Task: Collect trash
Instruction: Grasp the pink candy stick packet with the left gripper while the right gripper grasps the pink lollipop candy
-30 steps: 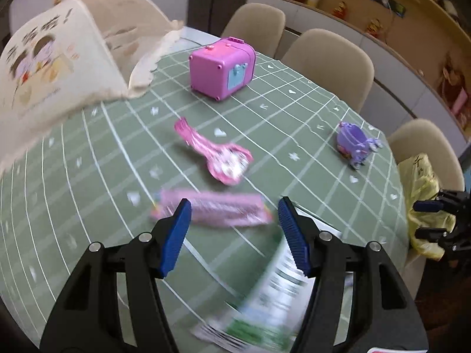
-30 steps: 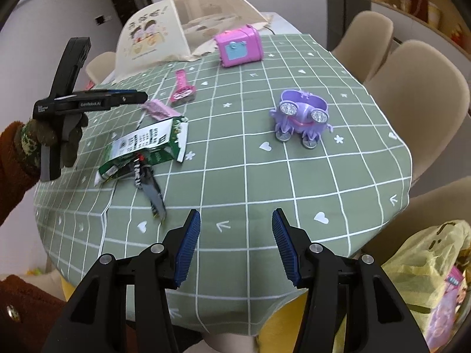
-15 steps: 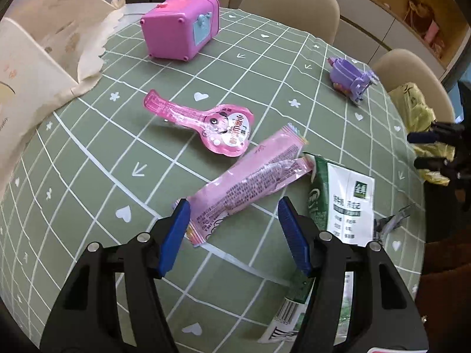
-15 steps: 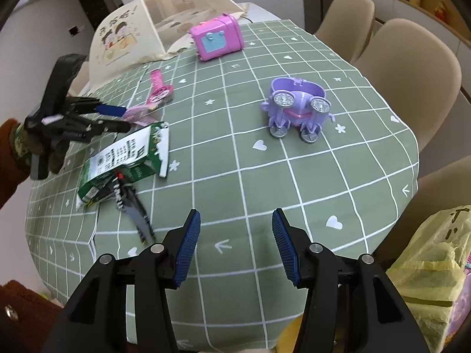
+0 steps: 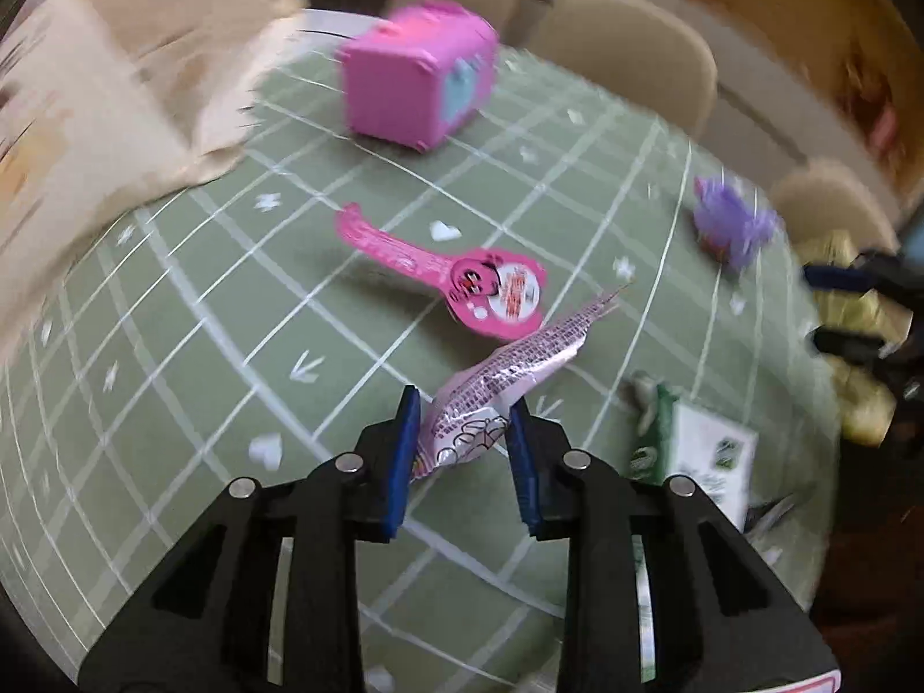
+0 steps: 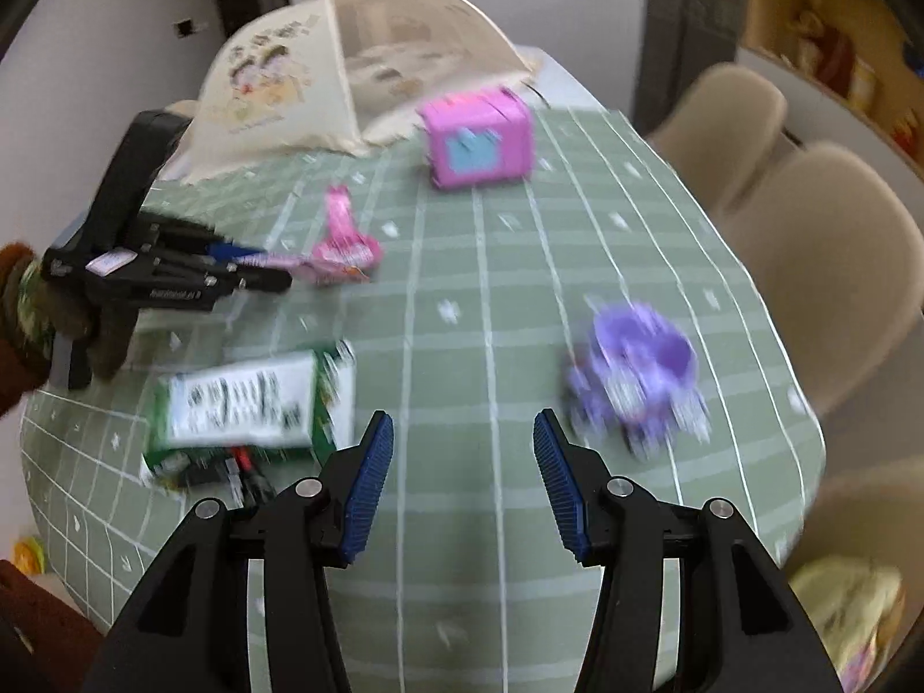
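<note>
My left gripper is shut on one end of a long pink snack wrapper, whose other end points up and away over the green checked tablecloth. In the right wrist view the left gripper holds the wrapper above the table at the left. A pink guitar-shaped wrapper lies just beyond it. A flattened green and white carton lies to the right, with a dark wrapper by it; it also shows in the right wrist view. My right gripper is open and empty above the cloth.
A pink toy box stands at the far side and a purple toy car at the right. A cream mesh food cover stands at the back left. Beige chairs ring the table. A yellow bag hangs off the right.
My left gripper has closed on the long pink wrapper and lifted its near end off the cloth. My right gripper has moved in over the table, still open.
</note>
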A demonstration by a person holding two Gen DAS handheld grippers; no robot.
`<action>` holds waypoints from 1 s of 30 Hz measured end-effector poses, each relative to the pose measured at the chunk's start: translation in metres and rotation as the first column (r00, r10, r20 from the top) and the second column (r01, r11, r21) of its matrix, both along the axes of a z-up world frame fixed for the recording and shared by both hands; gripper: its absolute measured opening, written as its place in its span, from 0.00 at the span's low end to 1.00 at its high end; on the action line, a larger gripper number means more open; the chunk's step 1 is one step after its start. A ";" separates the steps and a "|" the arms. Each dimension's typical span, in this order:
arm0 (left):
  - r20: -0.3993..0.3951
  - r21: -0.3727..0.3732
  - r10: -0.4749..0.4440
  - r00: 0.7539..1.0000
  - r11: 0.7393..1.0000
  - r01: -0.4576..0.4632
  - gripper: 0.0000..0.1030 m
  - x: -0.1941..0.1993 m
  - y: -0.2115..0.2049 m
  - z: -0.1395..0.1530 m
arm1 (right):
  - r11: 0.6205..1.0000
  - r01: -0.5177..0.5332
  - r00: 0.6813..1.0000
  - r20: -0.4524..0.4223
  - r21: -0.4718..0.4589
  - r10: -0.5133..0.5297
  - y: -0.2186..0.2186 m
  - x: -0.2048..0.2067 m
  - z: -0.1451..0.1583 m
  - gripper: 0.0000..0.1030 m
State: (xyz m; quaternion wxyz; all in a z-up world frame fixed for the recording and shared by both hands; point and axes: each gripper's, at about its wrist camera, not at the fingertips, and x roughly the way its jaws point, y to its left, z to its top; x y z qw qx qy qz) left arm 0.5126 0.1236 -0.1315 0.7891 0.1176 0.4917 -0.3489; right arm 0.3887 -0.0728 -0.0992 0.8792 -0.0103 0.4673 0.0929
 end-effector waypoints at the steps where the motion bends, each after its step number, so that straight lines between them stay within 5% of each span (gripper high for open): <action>1: -0.015 -0.030 0.048 0.999 0.998 -0.049 0.26 -0.004 0.009 0.005 | 1.000 -0.023 1.000 0.014 0.004 0.023 0.004 0.007 0.001 0.47; 5: -0.033 -0.092 0.241 0.970 0.966 -0.243 0.25 -0.023 0.048 0.020 | 0.989 -0.141 0.990 0.019 0.054 0.140 0.027 0.045 -0.003 0.47; 7: -0.030 -0.098 0.346 0.938 0.933 -0.347 0.25 -0.031 0.065 0.024 | 0.978 -0.196 0.981 0.016 0.070 0.195 0.042 0.067 -0.009 0.47; 10: -0.062 -0.115 0.509 0.858 0.851 -0.513 0.26 -0.040 0.091 0.024 | 0.970 -0.232 0.973 0.000 0.071 0.232 0.065 0.100 -0.023 0.47; 13: -0.091 -0.129 0.567 0.819 0.808 -0.574 0.26 -0.048 0.105 0.021 | 0.964 -0.249 0.967 -0.032 0.090 0.253 0.080 0.124 -0.036 0.47; 22: -0.124 -0.150 0.602 0.789 0.774 -0.615 0.27 -0.056 0.121 0.014 | 0.937 -0.343 0.938 -0.068 -0.063 0.339 0.111 0.144 -0.059 0.47; 30: -0.141 -0.177 0.599 0.788 0.768 -0.616 0.27 -0.060 0.116 0.012 | 0.954 -0.290 0.957 -0.022 -0.082 0.289 0.105 0.131 -0.041 0.43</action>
